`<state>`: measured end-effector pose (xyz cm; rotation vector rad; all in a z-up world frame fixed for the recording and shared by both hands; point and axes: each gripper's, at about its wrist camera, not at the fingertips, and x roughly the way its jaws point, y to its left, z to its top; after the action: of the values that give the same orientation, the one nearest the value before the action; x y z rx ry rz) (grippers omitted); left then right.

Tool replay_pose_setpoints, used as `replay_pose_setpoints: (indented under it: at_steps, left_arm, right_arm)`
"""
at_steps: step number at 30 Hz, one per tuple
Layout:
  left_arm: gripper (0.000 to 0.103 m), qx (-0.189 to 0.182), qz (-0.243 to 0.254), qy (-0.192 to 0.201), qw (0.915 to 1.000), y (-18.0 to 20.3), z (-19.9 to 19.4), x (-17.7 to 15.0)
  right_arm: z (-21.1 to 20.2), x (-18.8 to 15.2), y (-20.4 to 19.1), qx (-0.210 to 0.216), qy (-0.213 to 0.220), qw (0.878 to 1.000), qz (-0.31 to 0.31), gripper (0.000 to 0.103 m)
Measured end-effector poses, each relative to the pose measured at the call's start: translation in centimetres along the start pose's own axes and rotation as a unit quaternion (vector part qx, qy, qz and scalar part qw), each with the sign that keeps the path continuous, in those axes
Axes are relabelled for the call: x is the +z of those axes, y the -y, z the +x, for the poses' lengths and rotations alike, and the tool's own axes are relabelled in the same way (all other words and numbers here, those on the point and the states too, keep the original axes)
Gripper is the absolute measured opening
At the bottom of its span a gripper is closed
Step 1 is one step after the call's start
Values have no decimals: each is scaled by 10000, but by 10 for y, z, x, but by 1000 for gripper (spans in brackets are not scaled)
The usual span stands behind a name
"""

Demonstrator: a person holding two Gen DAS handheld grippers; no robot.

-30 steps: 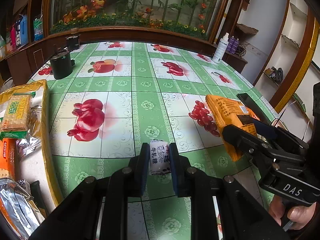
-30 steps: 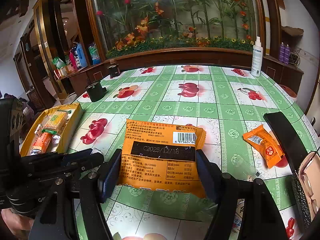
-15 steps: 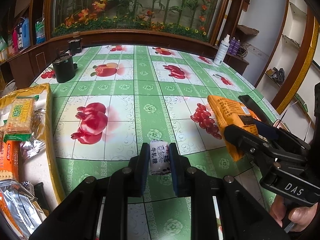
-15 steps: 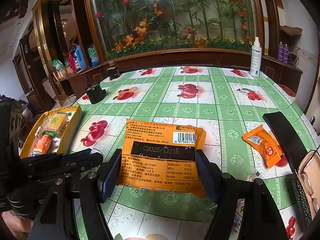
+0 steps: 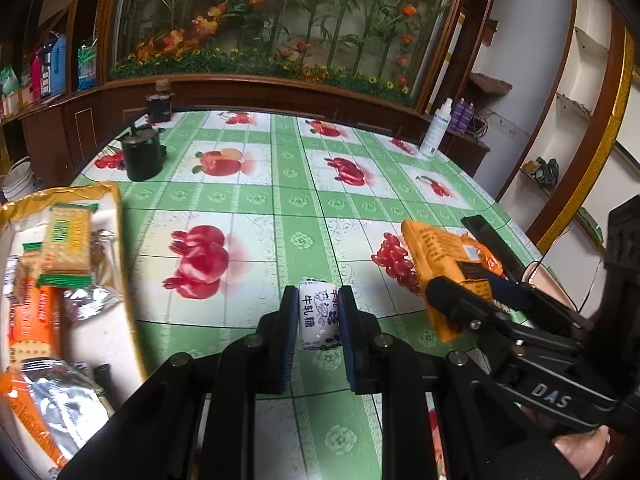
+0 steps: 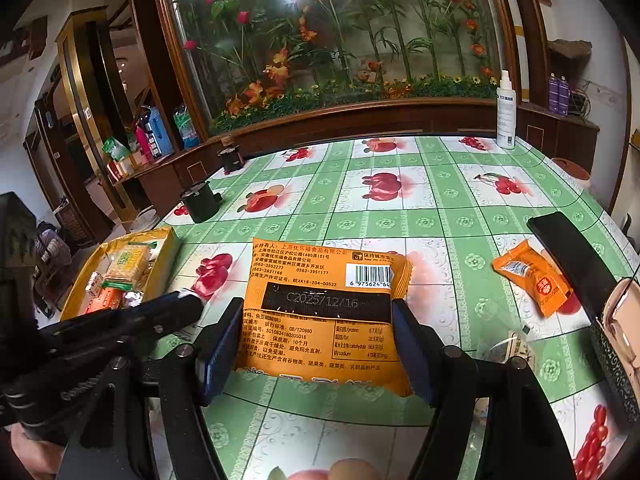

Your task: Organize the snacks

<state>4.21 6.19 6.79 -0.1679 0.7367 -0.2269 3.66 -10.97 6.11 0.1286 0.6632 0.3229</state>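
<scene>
Left tongs: the left tongs (image 5: 319, 320) are clamped on a small white wrapped candy with blue print (image 5: 318, 316), pads tight on both sides, candy held just above the table.

Right tongs: the right tongs (image 6: 320, 344) have a big flat orange snack packet with black printed text and a barcode (image 6: 324, 308) between the pads, each pad right at a side edge of it, so it looks gripped across its width.

Table: round table with a green-and-white fruit-print plastic cloth (image 5: 296, 204); the whole middle and far half is open floor space, nothing in the way there.

Tray: yellow-rimmed tray of snacks (image 5: 120, 240) sits at the left edge of the table, stuffed with cracker packs and foil wrappers, its rim not far left of the candy.

Right side: a small orange sachet (image 6: 532, 276) lies by itself, just beside a black phone-like slab (image 6: 572, 256) near the table's right edge.

Far stuff: a dark round canister (image 5: 142, 156) back left, a white spray bottle (image 6: 505, 114) back right by the edge.

Since a second ago: left view has lifted and swung a bit, more of the tray and back cabinet showing now. Candy is in the same grip. Right side looks unchanged, packet sitting the same between the pads.
</scene>
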Motion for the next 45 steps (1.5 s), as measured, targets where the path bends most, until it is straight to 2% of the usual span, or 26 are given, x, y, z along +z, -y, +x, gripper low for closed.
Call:
replay_pose_setpoints:
  at_steps: [7, 18, 29, 37, 45]
  left_arm:
    - [19, 150, -204, 256, 9994, -24, -33, 3]
    - [19, 515, -764, 514, 9944, -89, -69, 2]
    - [19, 1276, -1327, 113, 9828, -175, -74, -15]
    - [19, 1365, -1567, 16, 9782, -205, -77, -29]
    - [19, 1256, -1557, 41, 9798, -210, -80, -35]
  right_arm:
    - [0, -4, -18, 186, -39, 9998, -58, 76]
    - [6, -13, -79, 571, -203, 9966, -551, 76]
    - [29, -21, -172, 1043, -485, 9833, -1409, 76]
    - [67, -30, -225, 1078, -807, 9724, -1905, 76]
    - [99, -16, -227, 1263, -1058, 9747, -1510, 76]
